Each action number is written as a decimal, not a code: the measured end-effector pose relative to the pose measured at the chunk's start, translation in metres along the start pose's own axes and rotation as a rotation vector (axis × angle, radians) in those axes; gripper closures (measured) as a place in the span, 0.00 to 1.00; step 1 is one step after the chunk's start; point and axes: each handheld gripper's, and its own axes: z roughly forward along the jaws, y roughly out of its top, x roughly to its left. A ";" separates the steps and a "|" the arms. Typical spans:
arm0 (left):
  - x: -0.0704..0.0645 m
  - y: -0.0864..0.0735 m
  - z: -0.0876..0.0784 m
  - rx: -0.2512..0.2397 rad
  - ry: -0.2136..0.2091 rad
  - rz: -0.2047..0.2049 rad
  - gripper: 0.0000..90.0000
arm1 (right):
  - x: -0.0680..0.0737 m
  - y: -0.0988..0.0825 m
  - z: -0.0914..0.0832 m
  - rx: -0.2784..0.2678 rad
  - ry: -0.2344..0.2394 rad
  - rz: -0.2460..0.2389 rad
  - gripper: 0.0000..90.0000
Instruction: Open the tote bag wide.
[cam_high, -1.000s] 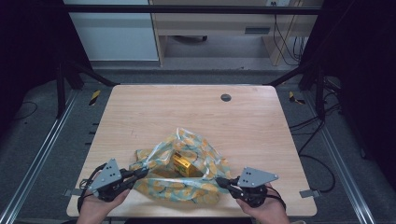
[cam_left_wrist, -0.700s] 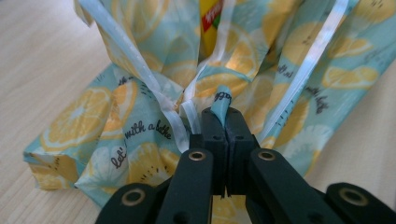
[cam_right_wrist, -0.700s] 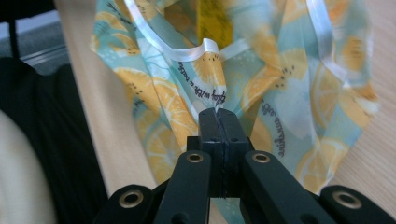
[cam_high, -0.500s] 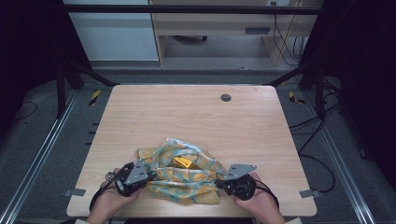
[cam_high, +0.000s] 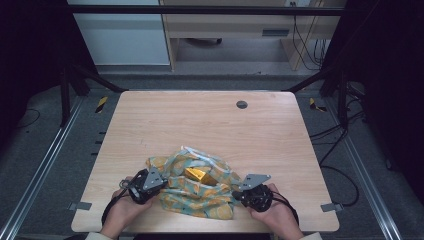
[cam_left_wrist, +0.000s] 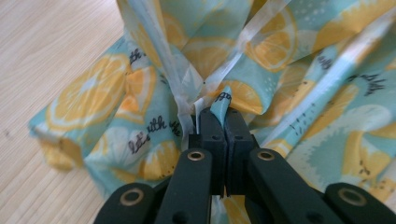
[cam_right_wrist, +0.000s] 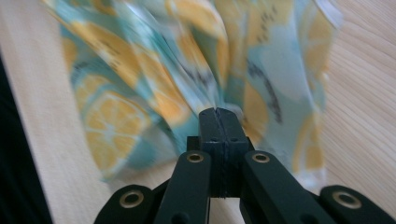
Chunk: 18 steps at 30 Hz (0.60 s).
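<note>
Lemon-print bag (cam_high: 197, 187) lies crumpled on the worktop (cam_high: 200, 125) near its 6 o'clock edge, slightly left of centre. Thin film, teal with orange citrus slices and black script, white drawstring band along the rim.

Left gripper (cam_high: 159, 184) sits at the bag's 9 o'clock side, jaws fully closed on a pinch of film plus the white band; in the left gripper view (cam_left_wrist: 219, 112) a small teal tab sticks up between the jaw tips.

Right gripper (cam_high: 239, 194) sits at the bag's 4 o'clock corner, jaws fully closed on a bunched fold of film; the right gripper view (cam_right_wrist: 219, 114) shows the gathered folds fanning out from the tips. That view is motion-blurred, finer detail unreadable.

Gold box-like item (cam_high: 196, 175) shows in the bag's open mouth at centre, lying between the two grippers.

Round grommet (cam_high: 241, 104) sits in the worktop toward 12 o'clock, well apart from the bag.
</note>
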 end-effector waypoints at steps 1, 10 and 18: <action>0.001 -0.001 0.000 -0.013 -0.004 -0.016 0.99 | -0.002 -0.001 -0.001 0.000 -0.001 0.011 1.00; -0.005 0.003 -0.005 -0.036 0.000 0.010 0.95 | -0.001 -0.002 -0.012 -0.050 0.003 0.023 1.00; -0.006 0.003 -0.008 -0.038 0.013 0.016 0.93 | -0.009 -0.011 -0.038 -0.123 -0.025 0.066 0.91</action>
